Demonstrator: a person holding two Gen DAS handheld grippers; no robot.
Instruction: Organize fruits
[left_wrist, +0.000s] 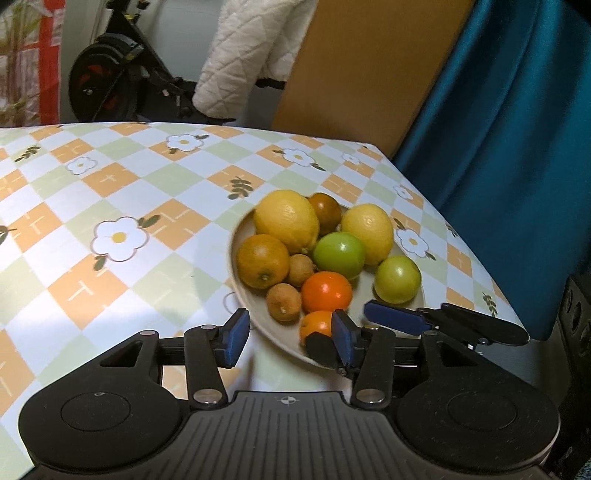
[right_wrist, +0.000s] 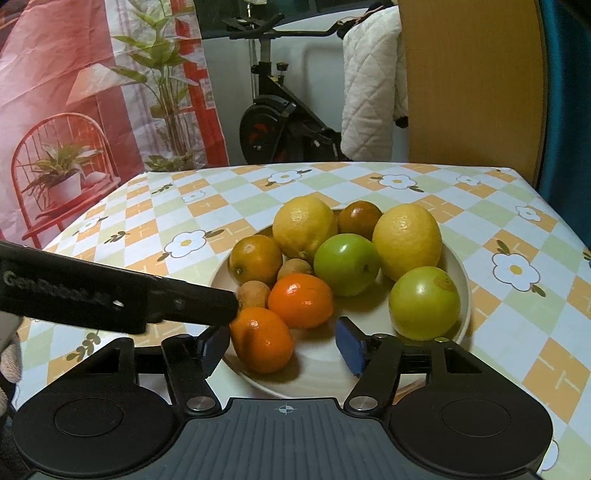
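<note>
While both grippers hang over the plate, the right gripper, fingers spread and empty, is nearer the front orange, just inside its left finger; the left gripper, also spread, straddles the rim.

The right gripper is hovering with jaws apart over the plate (heaped with fruit), an orange lying between them.
</note>
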